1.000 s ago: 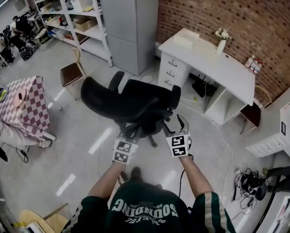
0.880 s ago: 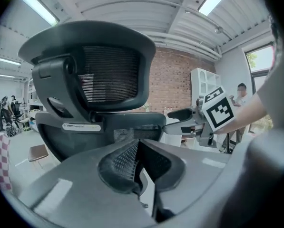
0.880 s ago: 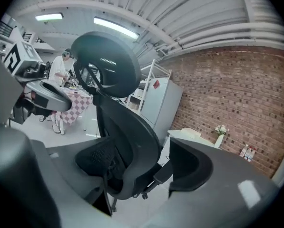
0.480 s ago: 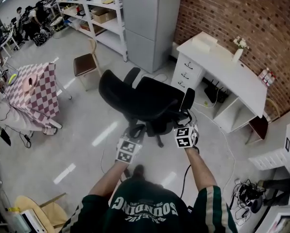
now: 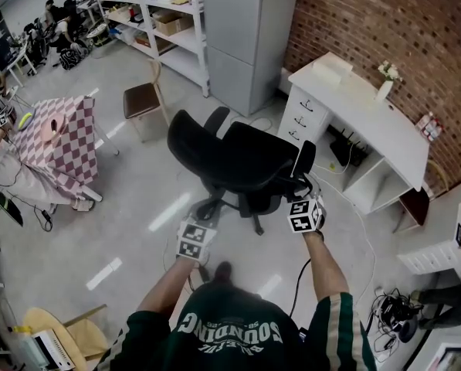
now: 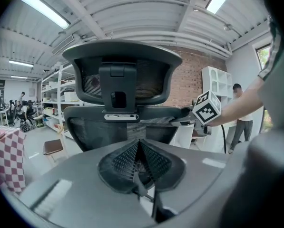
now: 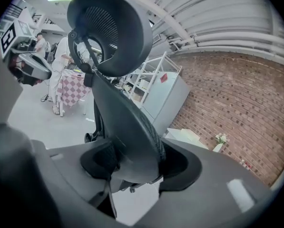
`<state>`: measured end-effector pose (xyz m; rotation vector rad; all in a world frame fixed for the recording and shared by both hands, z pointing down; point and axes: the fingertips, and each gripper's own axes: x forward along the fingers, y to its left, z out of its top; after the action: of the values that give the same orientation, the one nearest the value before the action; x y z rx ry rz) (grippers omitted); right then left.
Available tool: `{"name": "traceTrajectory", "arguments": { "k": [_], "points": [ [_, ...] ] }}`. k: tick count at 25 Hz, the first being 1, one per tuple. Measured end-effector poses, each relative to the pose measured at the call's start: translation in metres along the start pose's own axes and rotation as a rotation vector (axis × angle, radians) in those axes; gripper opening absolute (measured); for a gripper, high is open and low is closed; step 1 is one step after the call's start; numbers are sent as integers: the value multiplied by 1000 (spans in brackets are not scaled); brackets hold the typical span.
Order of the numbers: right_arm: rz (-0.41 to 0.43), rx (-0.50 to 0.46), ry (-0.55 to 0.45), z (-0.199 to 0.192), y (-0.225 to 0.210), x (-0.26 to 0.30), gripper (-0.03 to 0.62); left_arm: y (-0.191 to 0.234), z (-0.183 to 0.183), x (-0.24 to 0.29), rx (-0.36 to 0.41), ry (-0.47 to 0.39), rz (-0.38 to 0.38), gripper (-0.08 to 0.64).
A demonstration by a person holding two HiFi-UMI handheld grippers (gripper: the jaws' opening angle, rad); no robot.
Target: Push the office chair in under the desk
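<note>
Now, your office chair [image 5: 245, 161] stands on the open floor left of the desk [image 5: 369, 114], near its drawer end and not under it. It is black all over, with a mesh backrest [image 6: 118, 125], a curved headrest [image 6: 120, 68] on top and a star base [image 5: 230, 205] below. The seat points away from you.

Your left gripper [image 6: 140, 158] has its jaws flat together with nothing between them, and it sits just short of the backrest, behind it. Your right gripper [image 7: 132, 163] is at the backrest's right side. Its jaws have just been closing, the backrest's side edge lies between them, and the pads look pressed onto it.

From the left you have a table with a checked cloth [image 5: 64, 134], a brown chair [image 5: 141, 99], white shelving [image 5: 161, 22] and a grey cabinet [image 5: 249, 37]. Then comes the white desk against the brick wall [image 5: 384, 22], carrying a white box [image 5: 332, 69] and a small vase of flowers [image 5: 384, 79].

The drawer unit [image 5: 298, 122] stands between the chair and the desk's opening [image 5: 365, 178], and cables [image 5: 342, 149] lie at the back of that opening. A brown stool [image 5: 415, 203] sits at the desk's right end.

Bare floor lies to the chair's left and in front of the desk. One thin cable [image 5: 354, 222] crosses the floor just right of your right arm.
</note>
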<state>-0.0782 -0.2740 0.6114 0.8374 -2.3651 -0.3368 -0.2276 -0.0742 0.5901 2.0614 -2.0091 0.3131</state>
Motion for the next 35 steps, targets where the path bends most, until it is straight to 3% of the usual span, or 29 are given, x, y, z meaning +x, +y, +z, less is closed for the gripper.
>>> {"name": "traceTrajectory", "arguments": {
  "k": [14,21,28,35],
  "points": [
    [-18,-9,-19,-21,-17,-20,248,50,-26,-12,8,29,74,9],
    [-22,-12,-15,-42,-31,-48,249,68,-20,-11,8,17,90,11],
    [-41,-7,-11,-65,-44,-76,249,84,-3,0,25,-8,71,91],
    [-56,19,-2,-85,-60,-98,253,96,12,29,107,-22,36,258]
  ]
}}
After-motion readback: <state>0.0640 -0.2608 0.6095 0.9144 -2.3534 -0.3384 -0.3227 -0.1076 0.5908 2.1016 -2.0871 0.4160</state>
